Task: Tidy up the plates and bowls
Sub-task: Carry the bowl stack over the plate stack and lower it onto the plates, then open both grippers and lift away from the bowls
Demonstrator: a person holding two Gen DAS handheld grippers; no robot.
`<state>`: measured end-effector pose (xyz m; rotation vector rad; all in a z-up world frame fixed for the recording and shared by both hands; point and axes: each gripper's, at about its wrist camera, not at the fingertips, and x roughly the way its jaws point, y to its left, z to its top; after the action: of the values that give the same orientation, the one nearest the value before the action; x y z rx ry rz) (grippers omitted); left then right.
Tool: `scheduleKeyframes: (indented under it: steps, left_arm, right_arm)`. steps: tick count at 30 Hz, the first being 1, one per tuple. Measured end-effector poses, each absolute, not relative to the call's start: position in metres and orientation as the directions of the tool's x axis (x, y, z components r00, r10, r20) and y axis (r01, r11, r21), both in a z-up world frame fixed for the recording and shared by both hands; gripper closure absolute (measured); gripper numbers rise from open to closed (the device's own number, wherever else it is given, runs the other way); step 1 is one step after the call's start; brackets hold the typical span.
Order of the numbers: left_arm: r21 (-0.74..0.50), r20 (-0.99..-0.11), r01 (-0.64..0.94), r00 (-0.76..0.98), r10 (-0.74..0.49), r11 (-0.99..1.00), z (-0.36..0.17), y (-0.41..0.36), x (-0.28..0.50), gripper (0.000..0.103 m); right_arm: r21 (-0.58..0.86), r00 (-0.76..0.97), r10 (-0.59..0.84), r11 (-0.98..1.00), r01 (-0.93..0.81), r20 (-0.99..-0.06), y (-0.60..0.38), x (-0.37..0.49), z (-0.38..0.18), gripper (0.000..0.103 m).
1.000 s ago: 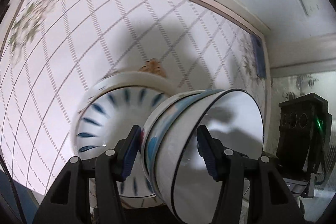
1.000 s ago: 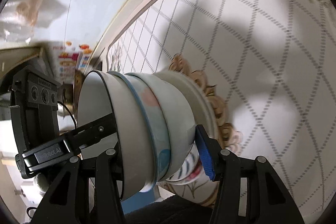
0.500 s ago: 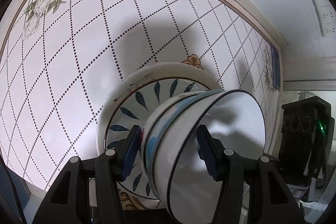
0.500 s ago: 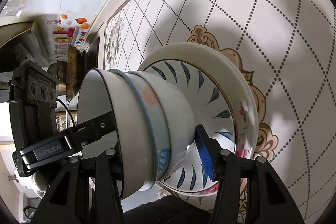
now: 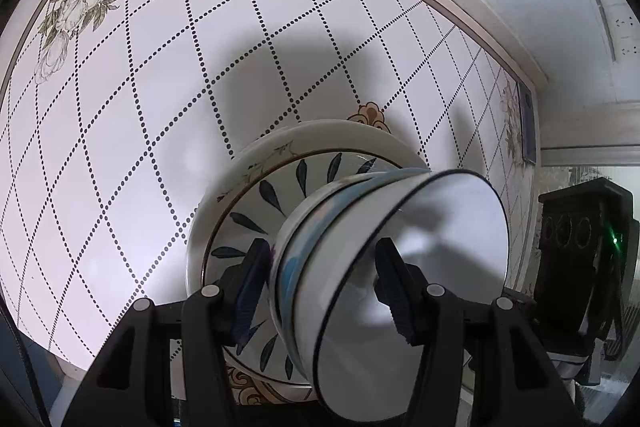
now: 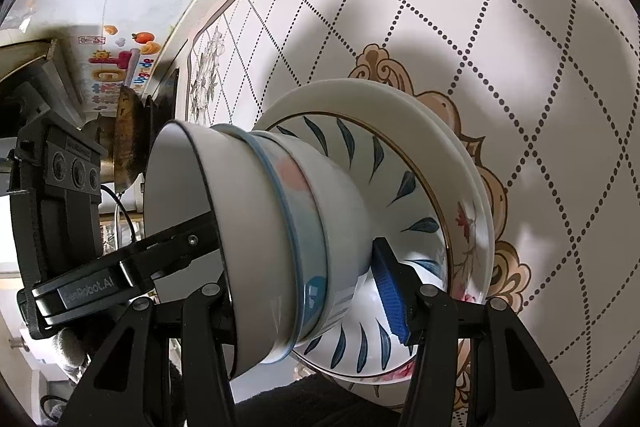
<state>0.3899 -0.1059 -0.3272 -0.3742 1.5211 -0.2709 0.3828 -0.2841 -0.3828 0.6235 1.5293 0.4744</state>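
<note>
Right view alone shows pan (image 6: 130, 147) behind bowls (image 6: 280, 227).

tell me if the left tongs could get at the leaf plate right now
Probably not. The left tongs are shut on the stack of bowls, which sits on the leaf plate and covers its middle. They would have to let go first; only the plate's rim shows.

Plates (image 5: 256, 195) block ahead – tablecloth (image 5: 132, 131) open

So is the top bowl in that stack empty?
Empty as far as visible: the top bowl's plain white inside shows only a jaw pad and shadow; its bottom is partly hidden.
</note>
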Motion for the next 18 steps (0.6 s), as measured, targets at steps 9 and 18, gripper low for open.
scheduleKeyframes:
  steps: [9, 18]
  left_arm:
    - [-0.267, -0.954, 0.043, 0.130, -0.270, 0.963, -0.291, -0.106, 0.374, 0.052]
    - [-0.151, -0.949, 0.105, 0.265, -0.174, 0.983, -0.254, -0.088, 0.340, 0.050]
  right_arm:
    - [0.601, 0.041, 0.599, 0.795, 0.088, -0.799, -0.285, 0.376, -0.369, 0.048]
    - [0.461, 0.201, 0.444, 0.886, 0.044, -0.873, -0.291, 0.343, -0.297, 0.017]
